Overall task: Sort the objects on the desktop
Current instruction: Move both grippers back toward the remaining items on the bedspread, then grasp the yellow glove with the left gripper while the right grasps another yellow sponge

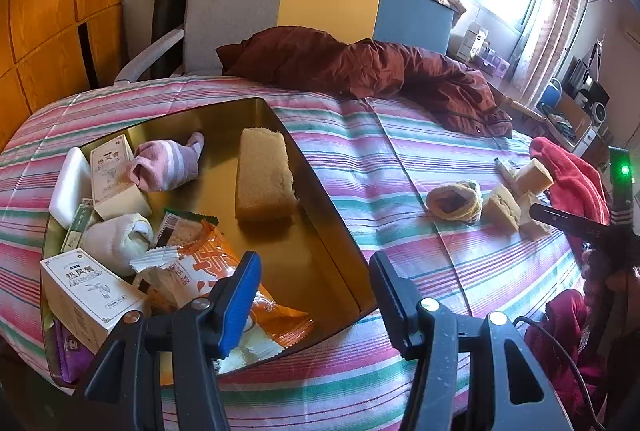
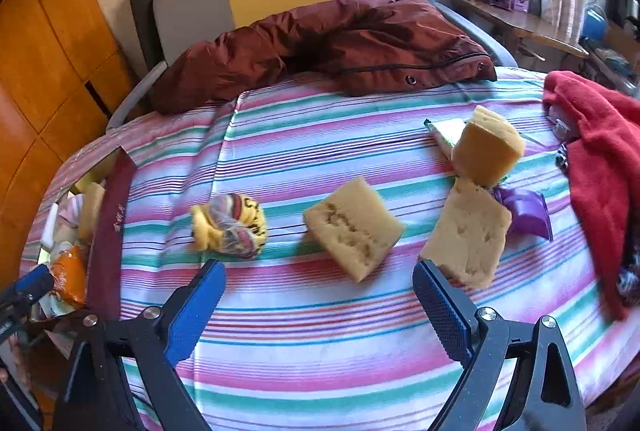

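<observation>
A gold tray (image 1: 320, 191) on the striped bedcover holds a tan sponge (image 1: 264, 179), a pink sock (image 1: 168, 167), a white sock (image 1: 116, 239), small white boxes (image 1: 84, 291) and an orange snack packet (image 1: 208, 263). My left gripper (image 1: 316, 263) hangs open over the tray's near right corner, nothing between its fingers. My right gripper (image 2: 320, 271) stands open above the cover, just short of a tan sponge (image 2: 354, 227). A second sponge (image 2: 468, 235) leans by its right finger, a third (image 2: 488, 147) stands behind. A rolled yellow sock (image 2: 230, 227) lies to the left.
A brown jacket (image 2: 320, 47) lies across the far side. A red cloth (image 2: 600, 167) covers the right edge. A purple packet (image 2: 524, 211) and a green packet (image 2: 448, 131) lie near the sponges. The tray's dark red outer wall (image 2: 112, 231) stands at the left.
</observation>
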`<action>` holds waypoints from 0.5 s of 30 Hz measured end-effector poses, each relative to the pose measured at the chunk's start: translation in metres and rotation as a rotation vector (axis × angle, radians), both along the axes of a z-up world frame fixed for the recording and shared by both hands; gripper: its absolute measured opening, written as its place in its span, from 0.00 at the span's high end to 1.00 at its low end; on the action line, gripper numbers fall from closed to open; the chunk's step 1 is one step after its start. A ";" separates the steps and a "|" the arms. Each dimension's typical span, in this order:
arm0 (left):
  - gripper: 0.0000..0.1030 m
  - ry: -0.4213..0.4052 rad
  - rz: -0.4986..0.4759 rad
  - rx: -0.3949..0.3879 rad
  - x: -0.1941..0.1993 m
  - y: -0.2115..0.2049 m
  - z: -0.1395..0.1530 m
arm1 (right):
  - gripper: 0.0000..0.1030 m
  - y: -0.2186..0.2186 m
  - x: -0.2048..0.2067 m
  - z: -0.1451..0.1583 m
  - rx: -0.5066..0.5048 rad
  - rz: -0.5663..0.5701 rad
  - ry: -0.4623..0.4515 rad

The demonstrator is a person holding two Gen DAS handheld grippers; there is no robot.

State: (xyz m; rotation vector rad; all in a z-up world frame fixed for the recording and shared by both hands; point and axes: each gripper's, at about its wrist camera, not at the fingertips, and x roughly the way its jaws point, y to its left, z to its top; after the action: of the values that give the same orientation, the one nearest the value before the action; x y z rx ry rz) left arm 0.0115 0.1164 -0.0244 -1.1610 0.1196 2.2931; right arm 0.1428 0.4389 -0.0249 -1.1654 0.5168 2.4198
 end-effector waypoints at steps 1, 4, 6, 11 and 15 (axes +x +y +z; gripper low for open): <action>0.45 -0.001 -0.001 0.001 -0.001 0.000 0.001 | 0.08 0.003 -0.002 -0.001 0.013 0.010 -0.004; 0.45 -0.005 -0.005 0.008 -0.002 0.002 0.004 | 0.08 0.009 -0.017 -0.007 0.079 0.077 -0.030; 0.45 -0.012 -0.011 0.018 -0.003 0.004 0.006 | 0.08 0.012 -0.029 -0.014 0.110 0.121 -0.059; 0.45 -0.034 -0.045 0.024 -0.005 0.020 0.009 | 0.08 0.021 -0.055 -0.039 0.146 0.173 -0.123; 0.45 -0.059 -0.095 0.032 -0.008 0.043 0.010 | 0.18 0.024 -0.064 -0.055 0.160 0.185 -0.170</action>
State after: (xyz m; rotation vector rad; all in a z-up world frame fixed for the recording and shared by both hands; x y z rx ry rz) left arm 0.0034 0.1596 -0.0140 -1.1800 0.1126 2.1684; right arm 0.0788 0.4632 -0.0804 -1.3853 0.1664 2.4312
